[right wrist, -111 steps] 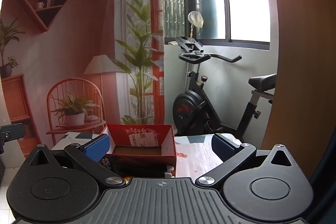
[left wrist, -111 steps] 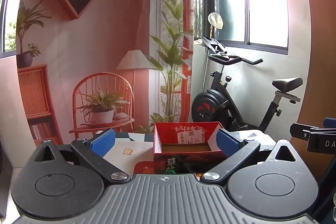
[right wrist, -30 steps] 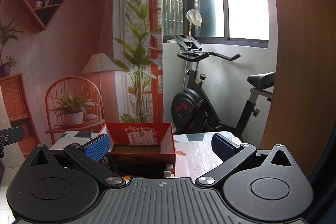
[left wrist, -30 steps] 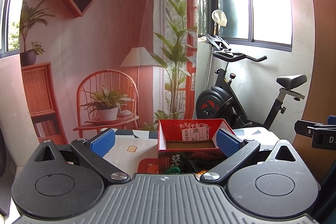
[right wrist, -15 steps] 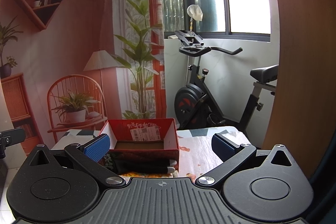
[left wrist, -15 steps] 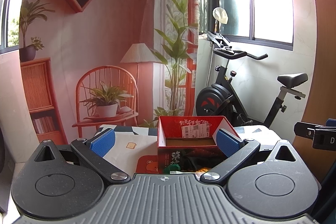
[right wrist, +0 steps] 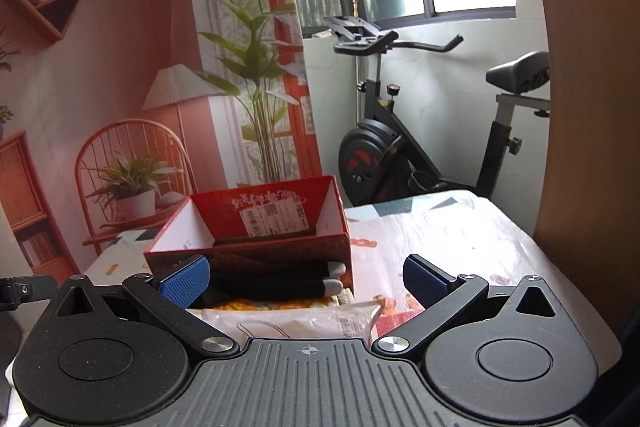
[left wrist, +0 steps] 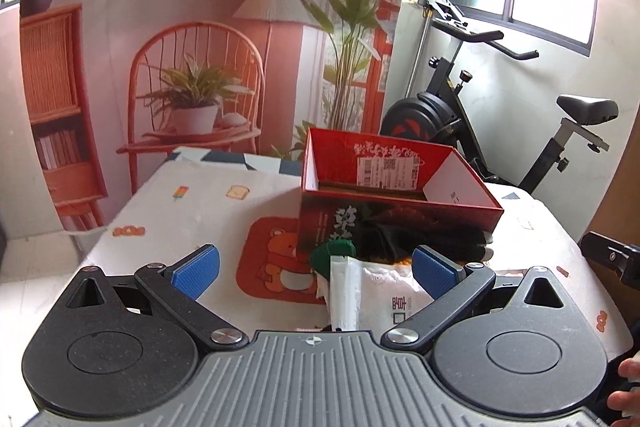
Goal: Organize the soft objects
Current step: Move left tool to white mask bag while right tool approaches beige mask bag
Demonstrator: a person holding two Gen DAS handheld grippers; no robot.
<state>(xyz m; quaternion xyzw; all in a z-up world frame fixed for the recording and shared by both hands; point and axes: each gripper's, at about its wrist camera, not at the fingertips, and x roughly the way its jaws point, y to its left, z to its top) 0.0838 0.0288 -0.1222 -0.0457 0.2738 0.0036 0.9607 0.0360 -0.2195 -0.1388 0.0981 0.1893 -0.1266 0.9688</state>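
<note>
Just past my left hand-held gripper [left wrist: 316, 269], spread wide and empty, sat a white packet [left wrist: 372, 297], black gloves [left wrist: 404, 241] and the red box [left wrist: 396, 195]; right hand-held gripper [right wrist: 306, 277] gaped too.

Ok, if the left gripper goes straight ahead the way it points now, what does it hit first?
Probably the white plastic packet lying between its open fingers, with the green fabric piece and black gloves just beyond, ahead of the red cardboard box. Depth is hard to judge here.
</note>
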